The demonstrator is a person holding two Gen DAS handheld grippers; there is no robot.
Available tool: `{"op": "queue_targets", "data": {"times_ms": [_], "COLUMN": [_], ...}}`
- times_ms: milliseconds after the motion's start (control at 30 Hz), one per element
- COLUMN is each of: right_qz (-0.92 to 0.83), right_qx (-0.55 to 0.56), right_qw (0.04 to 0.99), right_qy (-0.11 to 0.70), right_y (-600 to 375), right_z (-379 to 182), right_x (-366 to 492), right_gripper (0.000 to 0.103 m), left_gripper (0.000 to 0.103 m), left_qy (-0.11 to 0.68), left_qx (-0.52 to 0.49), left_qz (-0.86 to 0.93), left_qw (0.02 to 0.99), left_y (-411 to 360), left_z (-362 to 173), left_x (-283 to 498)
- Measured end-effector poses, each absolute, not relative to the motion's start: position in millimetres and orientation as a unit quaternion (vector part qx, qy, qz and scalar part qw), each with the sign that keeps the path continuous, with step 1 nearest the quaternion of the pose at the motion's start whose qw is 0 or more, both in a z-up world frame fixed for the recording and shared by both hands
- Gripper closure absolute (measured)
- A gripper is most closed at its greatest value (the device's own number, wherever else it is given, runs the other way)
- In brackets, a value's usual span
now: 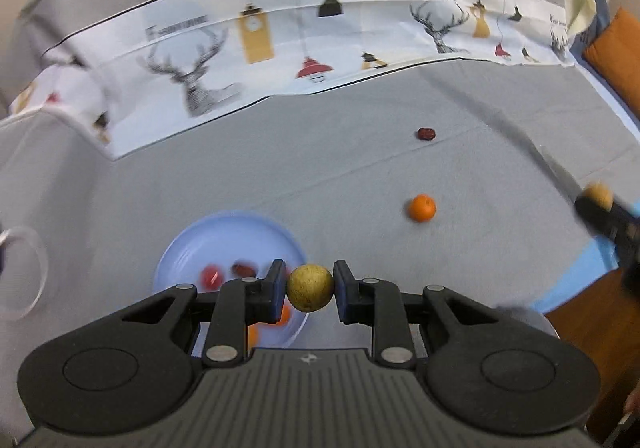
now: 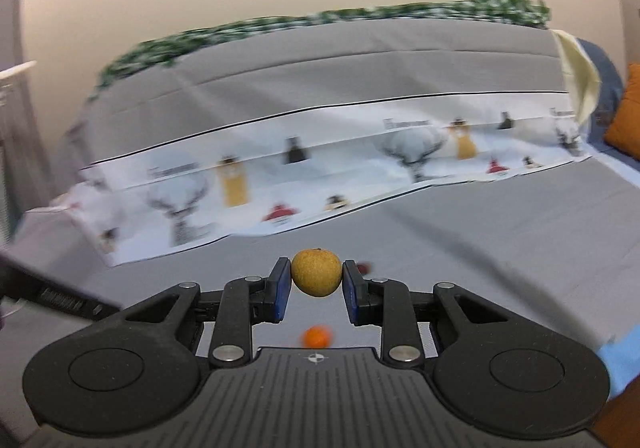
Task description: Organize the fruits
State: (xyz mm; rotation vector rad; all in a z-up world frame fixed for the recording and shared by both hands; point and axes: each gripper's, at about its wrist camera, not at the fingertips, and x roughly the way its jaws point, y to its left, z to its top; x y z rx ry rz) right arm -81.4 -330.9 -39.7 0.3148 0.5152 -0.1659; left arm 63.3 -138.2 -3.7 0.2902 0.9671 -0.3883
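1. Above the grey cloth (image 1: 360, 152), the left gripper (image 1: 310, 288) was clamped nearly shut on a round yellow-brown fruit (image 1: 310, 288), both pads pressing its sides and nothing else in its hold.
2. The blue plate (image 1: 224, 232) lay directly beneath and slightly to the left of that gripper, with a red fruit (image 1: 211, 277), a dark red date (image 1: 244, 269) and some orange pieces already inside it.
3. The right gripper (image 2: 317, 278) was likewise closed on a second yellow-brown fruit (image 2: 317, 273); in the left wrist view it appeared at the far right edge (image 1: 598, 204), well apart from the plate.
4. The deciding relation was this: the plate sat just below the left gripper's fingertips, so the left hand was much the nearer, and its fruit seemed to need little more than a short drop to land there. The right hand would have to cross the cloth leftward to reach it.
5. Both held fruits were round, so no long axis mattered for the release.
6. A small orange (image 1: 421, 208) and another dark date (image 1: 426, 134) were loose on the cloth, between the plate and the right gripper, the date farther away towards the printed deer cloth (image 1: 280, 48).
7. Judging by this, the sorting looked partly done.
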Motion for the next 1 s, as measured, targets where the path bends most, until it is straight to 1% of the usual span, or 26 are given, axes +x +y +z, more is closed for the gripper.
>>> {"op": "queue_targets", "data": {"times_ms": [200,367,533,1000], "right_qz": [-0.008,0.016,0.013,0.033], "right_qx": [0.141,0.116,0.104,0.078], "right_qw": [0.952,0.955,0.963,0.967], "right_qy": [0.272,0.272,0.248,0.239], "right_y": [-261.0,-225.4,-217.5,-194.2], "right_z": [-19.9,-8.2,7.0,14.8], "right_x": [-124.9,-146.8,-158.6,-170.3], "right_gripper": [0.074,0.074,0.074,0.074], "left_gripper": [0.075,0.075,0.075,0.075], "left_qy": [0.457,0.462,0.444,0.436], "left_qx": [0.111,0.089,0.081,0.052], "left_qz": [-0.175,-0.175,-0.169,-0.141], "left_qw": [0.865,0.865,0.876,0.887], "left_y": [-86.4,-60.4,-45.7,-11.7], "left_z": [18.1,26.1,34.8,48.7], "left_x": [17.6,-7.3,-24.8,-43.6]}}
